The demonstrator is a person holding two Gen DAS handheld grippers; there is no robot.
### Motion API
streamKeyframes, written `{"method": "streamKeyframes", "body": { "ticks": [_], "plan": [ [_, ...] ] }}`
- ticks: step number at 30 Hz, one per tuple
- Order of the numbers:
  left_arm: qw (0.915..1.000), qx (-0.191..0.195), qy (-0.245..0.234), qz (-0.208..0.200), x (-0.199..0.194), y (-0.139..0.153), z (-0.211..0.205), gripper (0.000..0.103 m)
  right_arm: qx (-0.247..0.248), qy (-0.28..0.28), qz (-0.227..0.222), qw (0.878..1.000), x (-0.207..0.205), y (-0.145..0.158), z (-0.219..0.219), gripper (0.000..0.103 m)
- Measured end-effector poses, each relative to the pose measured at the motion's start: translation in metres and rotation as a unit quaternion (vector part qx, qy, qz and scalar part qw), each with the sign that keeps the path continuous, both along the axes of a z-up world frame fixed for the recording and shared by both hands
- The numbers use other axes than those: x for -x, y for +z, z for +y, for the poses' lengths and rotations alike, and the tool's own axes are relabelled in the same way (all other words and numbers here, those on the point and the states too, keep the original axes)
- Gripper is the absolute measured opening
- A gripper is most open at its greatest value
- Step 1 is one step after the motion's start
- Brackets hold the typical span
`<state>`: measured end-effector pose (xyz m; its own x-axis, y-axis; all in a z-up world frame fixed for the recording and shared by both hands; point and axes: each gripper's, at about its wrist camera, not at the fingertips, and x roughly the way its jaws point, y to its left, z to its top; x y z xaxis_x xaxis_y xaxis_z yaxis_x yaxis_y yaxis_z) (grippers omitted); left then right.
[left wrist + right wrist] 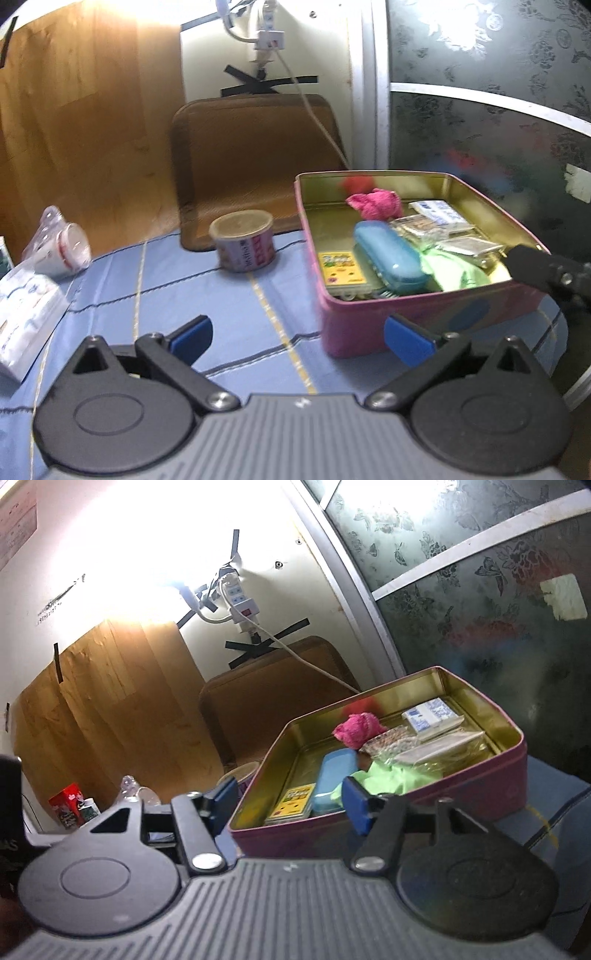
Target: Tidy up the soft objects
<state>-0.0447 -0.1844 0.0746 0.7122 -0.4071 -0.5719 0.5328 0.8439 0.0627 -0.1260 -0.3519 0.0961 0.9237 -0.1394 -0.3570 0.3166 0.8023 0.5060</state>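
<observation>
Pink cloth [375, 203] — inside open tin [424, 306].

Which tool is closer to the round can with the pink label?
Left. The left tool hangs open just in front of the can; the right tool is over by the pink tin.

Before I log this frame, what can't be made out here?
- Red thing at the tin's back: blurred in both views, unidentifiable.
- Yellow card: print too small.
- Under the green cloth and blue case: hidden.
- Can: mostly behind the tin, right wrist view.
</observation>
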Motion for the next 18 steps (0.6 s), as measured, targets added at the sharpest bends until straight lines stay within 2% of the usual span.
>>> {"method": "streamKeyframes", "body": {
  "ticks": [3, 18],
  "plan": [
    [0.9999, 0.0, 0.009, -0.003, 0.0, -0.005, 0.01, 0.103, 0.006, 0.0, 0.0, 1.0, -0.001, 0.003, 0.006, 0.073],
    [0.9997, -0.007, 0.024, -0.005, -0.002, -0.022, 0.033, 0.103, 0.009, 0.012, 0.022, 1.0, -0.013, -0.002, 0.024, 0.075]
  ]
}}
